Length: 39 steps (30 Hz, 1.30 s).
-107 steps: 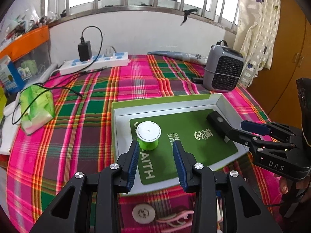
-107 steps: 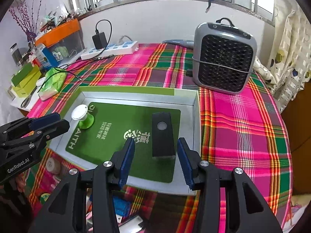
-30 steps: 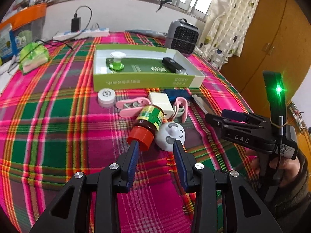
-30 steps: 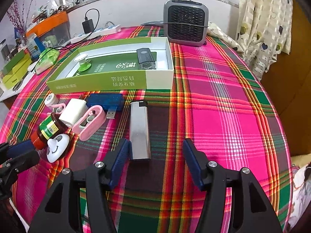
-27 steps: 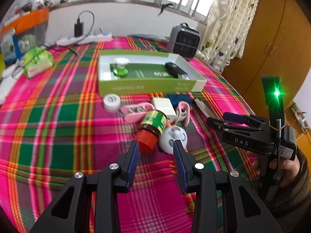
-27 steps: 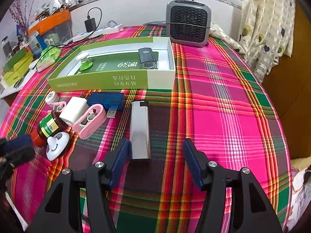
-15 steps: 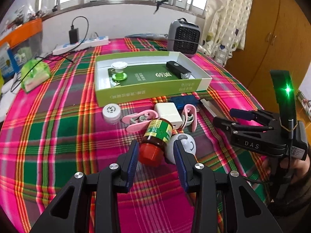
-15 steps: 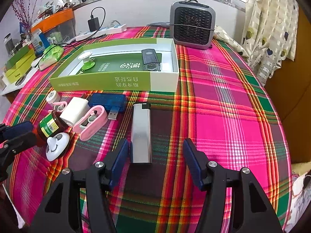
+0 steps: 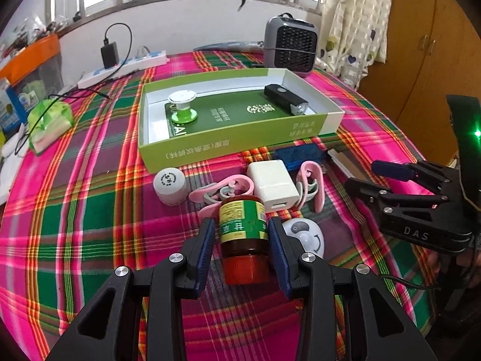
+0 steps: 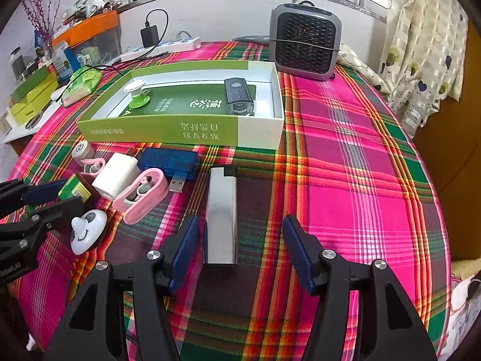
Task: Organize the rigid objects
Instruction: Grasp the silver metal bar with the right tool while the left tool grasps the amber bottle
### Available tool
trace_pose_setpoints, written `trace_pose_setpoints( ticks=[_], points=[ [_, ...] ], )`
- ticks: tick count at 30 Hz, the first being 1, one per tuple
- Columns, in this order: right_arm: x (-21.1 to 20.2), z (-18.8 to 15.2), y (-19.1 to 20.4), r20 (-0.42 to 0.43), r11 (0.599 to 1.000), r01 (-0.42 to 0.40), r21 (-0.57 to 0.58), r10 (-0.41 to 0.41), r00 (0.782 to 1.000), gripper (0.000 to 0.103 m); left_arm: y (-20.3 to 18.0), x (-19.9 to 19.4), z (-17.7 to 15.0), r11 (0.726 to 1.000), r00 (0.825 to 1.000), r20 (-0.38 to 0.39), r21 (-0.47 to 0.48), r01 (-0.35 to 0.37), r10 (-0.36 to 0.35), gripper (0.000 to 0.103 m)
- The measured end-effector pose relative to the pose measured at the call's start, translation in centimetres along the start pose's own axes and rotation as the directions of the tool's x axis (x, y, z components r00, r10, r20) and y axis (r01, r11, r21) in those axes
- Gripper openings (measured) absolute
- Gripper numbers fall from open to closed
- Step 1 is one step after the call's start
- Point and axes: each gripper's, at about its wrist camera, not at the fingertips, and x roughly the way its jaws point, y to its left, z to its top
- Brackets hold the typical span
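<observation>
Broadly, a plaid-covered counter (image 10: 345,162) fills both views, with a grey heater (image 10: 305,45) at its far edge and a green and white box (image 10: 168,129) just near of that. Inside the box lie two things: a black torch (image 10: 239,99) at the right end and one green and white spool (image 10: 136,96) at the left.

Next, the left claw (image 9: 242,246) stands partly open around a brown bottle (image 9: 243,234) with a green label and a red cap, which lies on its side with the cap toward the camera. Both blue pads flank the bottle closely; whether they press on it cannot be told. The right claw (image 10: 240,243) is wide open and holds nothing. A silver lighter (image 10: 221,213) lies on the cloth between its fingers, close to the left pad, with a clear gap to the right one.

Smaller things cluster near of the box: one blue USB gadget (image 10: 168,162), one white charger block (image 10: 115,174), two pink clips (image 9: 222,189) (image 9: 311,186), one white round cap (image 9: 170,185), and one white knob with a smiling face (image 10: 87,231) just right of the bottle.
</observation>
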Motion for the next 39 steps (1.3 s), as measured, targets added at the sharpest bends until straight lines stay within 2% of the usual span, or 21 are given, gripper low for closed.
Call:
trace_pose_setpoints(
  ticks=[16, 31, 35, 39],
  points=[
    [0.3, 0.3, 0.0, -0.002, 1.000, -0.004, -0.001, 0.004, 1.000, 0.059, 1.3, 0.6, -0.2, 0.997, 1.000, -0.016, -0.071, -0.012, 0.011, 0.036],
    [0.3, 0.4, 0.0, -0.001, 1.000, -0.006, 0.000, 0.006, 1.000, 0.058, 0.8, 0.6, -0.3, 0.997, 0.998, -0.013, -0.046, -0.059, 0.059, 0.033],
    [0.3, 0.5, 0.0, 0.003, 1.000, -0.007, 0.003, 0.007, 1.000, 0.051, 0.6, 0.6, -0.4, 0.996, 0.997, -0.013, -0.038, -0.080, 0.080, 0.032],
    [0.2, 0.4, 0.0, 0.009, 1.000, -0.012, 0.002, 0.012, 1.000, 0.038, 0.8, 0.5, -0.4, 0.996, 0.997, -0.012, -0.046, -0.079, 0.078, 0.032]
  ],
)
